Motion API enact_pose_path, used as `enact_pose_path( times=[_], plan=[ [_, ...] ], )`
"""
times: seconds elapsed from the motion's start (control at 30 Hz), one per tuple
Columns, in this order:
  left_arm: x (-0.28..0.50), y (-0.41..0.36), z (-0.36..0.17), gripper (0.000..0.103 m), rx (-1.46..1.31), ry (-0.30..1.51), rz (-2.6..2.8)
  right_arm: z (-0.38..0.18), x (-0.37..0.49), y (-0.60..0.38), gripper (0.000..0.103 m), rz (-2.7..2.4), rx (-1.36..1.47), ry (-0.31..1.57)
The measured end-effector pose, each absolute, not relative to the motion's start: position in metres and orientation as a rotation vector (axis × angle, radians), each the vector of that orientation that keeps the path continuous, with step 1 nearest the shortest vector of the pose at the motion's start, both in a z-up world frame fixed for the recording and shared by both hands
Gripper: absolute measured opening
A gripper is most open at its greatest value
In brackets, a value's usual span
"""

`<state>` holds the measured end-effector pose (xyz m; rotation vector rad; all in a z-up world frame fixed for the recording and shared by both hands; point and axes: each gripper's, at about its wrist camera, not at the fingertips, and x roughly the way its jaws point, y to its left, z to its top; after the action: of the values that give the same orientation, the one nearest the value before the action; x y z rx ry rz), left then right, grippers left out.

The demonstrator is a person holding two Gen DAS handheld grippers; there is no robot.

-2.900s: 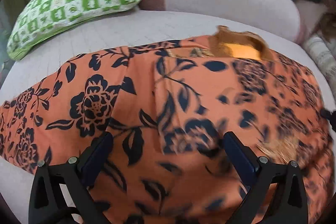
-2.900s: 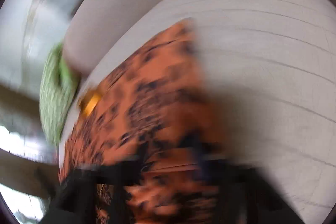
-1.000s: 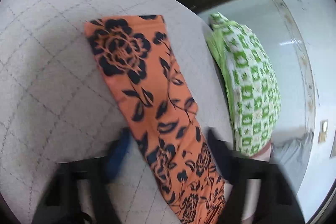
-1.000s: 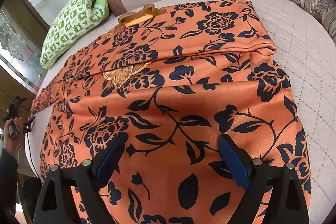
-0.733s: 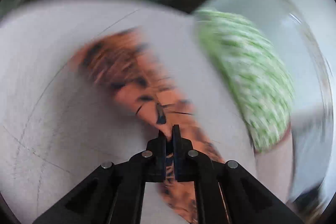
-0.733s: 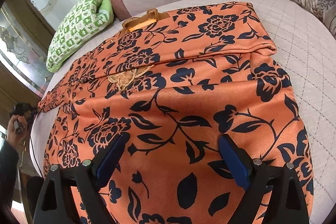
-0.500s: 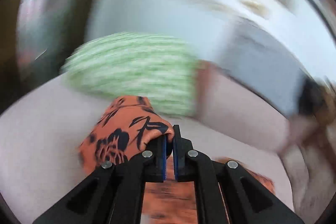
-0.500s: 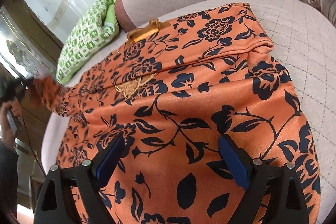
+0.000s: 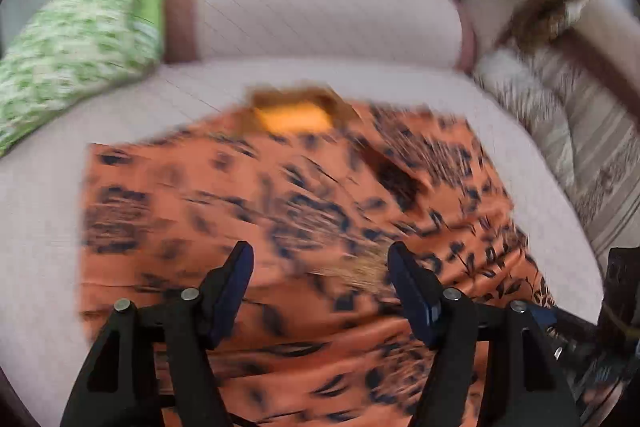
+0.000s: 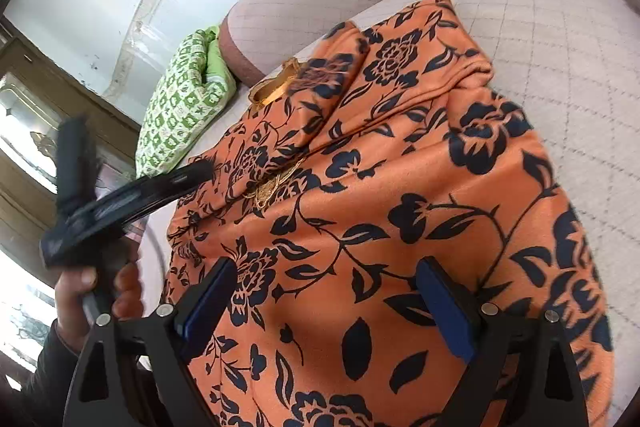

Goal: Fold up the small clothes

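The orange floral garment lies spread across the quilted pale cushion, filling the near and middle of the seat, its yellow-lined neck opening at the far end toward the backrest. Both sleeves lie folded in over the body, and the one from the left lies across the chest up by the collar. The left gripper hangs just above the near half of the cloth, its jaws opening right now, blue pads apart with nothing pinched between them, only fabric beneath; the left wrist view is heavily smeared, so fine detail there is lost. From the right wrist view that same tool shows at the left edge of the garment, gripped by the person's left hand, a dark sleeve behind it. The right gripper sits over the near hem end of the garment, fingers spread wide, clamping nothing, cloth showing plainly between its pads. A green patterned pillow rests at the far left against the backrest, and a striped cushion lies off to the far right.
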<state>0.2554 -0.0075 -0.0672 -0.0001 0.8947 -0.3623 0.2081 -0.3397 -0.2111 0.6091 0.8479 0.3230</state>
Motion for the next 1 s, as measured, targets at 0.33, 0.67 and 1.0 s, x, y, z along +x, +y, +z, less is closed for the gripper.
enact_pose_path(
  times=[0.33, 0.67, 1.0],
  plan=[
    [0.267, 0.143, -0.106, 0.081, -0.216, 0.918, -0.019, -0.149, 0.314, -0.305, 0.093, 0.203, 0.268, 0.913],
    [0.280, 0.140, -0.133, 0.036, -0.189, 0.983, -0.040, -0.195, 0.405, -0.269, 0.030, -0.020, 0.103, 1.135],
    [0.271, 0.154, -0.141, 0.026, -0.265, 0.952, -0.046, -0.146, 0.363, -0.331, 0.022, -0.118, 0.349, 0.870]
  ],
)
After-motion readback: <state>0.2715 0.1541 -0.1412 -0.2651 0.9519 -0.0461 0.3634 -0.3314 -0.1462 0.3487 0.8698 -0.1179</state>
